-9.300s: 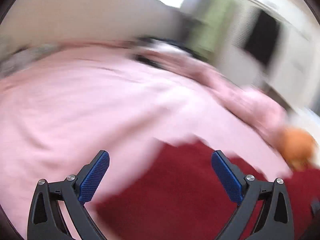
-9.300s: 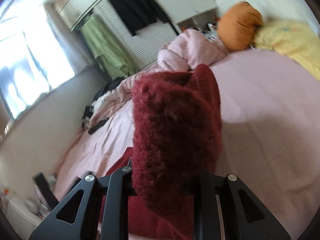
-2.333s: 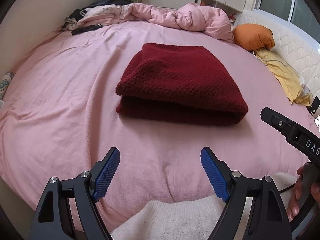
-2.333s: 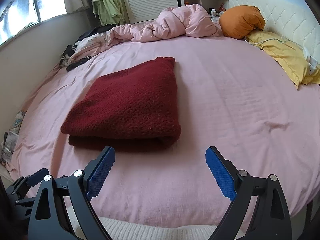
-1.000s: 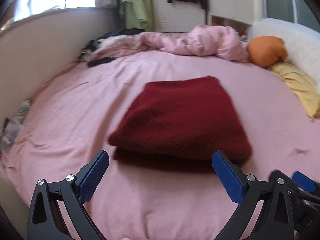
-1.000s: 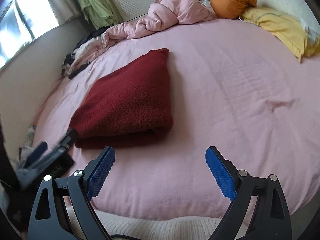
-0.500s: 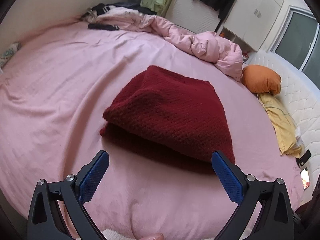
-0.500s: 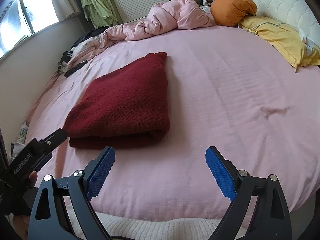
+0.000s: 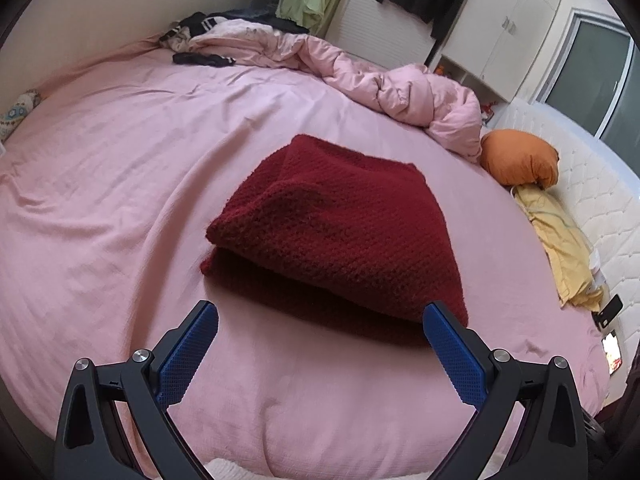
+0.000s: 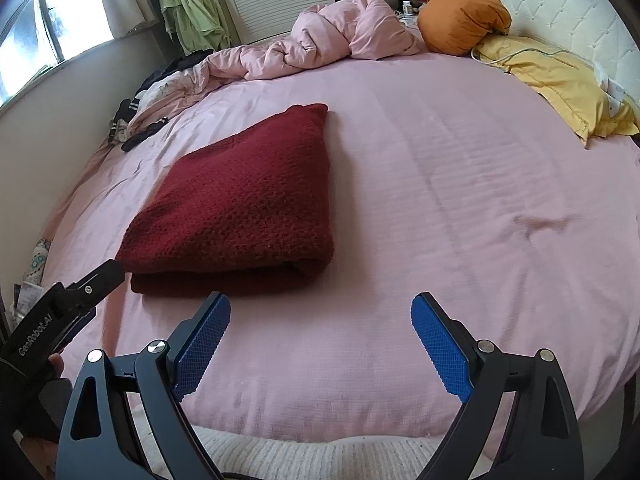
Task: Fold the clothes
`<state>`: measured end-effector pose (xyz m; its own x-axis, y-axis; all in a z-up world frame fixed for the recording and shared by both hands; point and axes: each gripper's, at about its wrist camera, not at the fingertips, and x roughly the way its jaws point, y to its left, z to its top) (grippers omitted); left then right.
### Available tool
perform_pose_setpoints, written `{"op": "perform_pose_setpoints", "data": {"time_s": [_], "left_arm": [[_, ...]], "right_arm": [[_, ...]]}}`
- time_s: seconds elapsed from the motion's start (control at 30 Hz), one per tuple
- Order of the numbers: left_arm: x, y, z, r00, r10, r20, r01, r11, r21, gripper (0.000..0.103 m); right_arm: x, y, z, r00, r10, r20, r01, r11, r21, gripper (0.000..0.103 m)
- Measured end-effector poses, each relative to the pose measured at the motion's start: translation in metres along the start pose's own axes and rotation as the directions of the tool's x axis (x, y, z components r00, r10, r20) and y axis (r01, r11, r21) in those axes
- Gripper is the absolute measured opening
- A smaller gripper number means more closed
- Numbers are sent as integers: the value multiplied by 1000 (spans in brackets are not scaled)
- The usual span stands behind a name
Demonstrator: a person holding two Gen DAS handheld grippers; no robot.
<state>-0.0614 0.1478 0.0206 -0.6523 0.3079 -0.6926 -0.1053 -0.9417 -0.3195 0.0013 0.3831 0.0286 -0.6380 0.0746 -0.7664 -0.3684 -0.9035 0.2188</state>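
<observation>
A dark red knitted sweater [image 9: 336, 228] [image 10: 248, 204] lies folded in a thick rectangle on the pink bed sheet [image 9: 100, 200] [image 10: 460, 184]. My left gripper [image 9: 320, 312] is open just short of the sweater's near edge, with nothing between its blue pads [image 9: 188, 356]. Over the sheet to the right of the sweater, my right gripper [image 10: 320, 304] is open and holds nothing. The left gripper's black body [image 10: 60, 312] shows at the left edge of the right wrist view, with a hand on it.
A bunched pink duvet [image 9: 400, 88] [image 10: 344, 40] and dark clothes [image 9: 204, 58] lie at the far side. An orange pillow [image 9: 520, 156] [image 10: 464, 20] and a yellow pillow [image 9: 560, 240] [image 10: 560, 76] rest by the white headboard [image 10: 560, 8]. A phone [image 9: 610, 310] lies at the right edge. A white knitted cloth [image 10: 300, 456] lies at the bed's near edge below me.
Earlier my right gripper was shut on the lifted sweater; now it is open and the sweater lies folded. In the last second the left gripper tilted slightly and moved a little closer to the sweater.
</observation>
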Motion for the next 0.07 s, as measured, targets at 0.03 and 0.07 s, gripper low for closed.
{"op": "perform_pose_setpoints", "data": {"time_s": [0.03, 0.07], "left_arm": [[-2, 1, 0, 1000, -1, 9, 1, 1000, -4, 103], [-4, 3, 1, 1000, -3, 20, 4, 1000, -9, 103]], "right_arm": [[0, 1, 0, 1000, -2, 0, 2, 1000, -1, 92], [0, 0, 0, 1000, -3, 0, 3, 1000, -1, 92]]}}
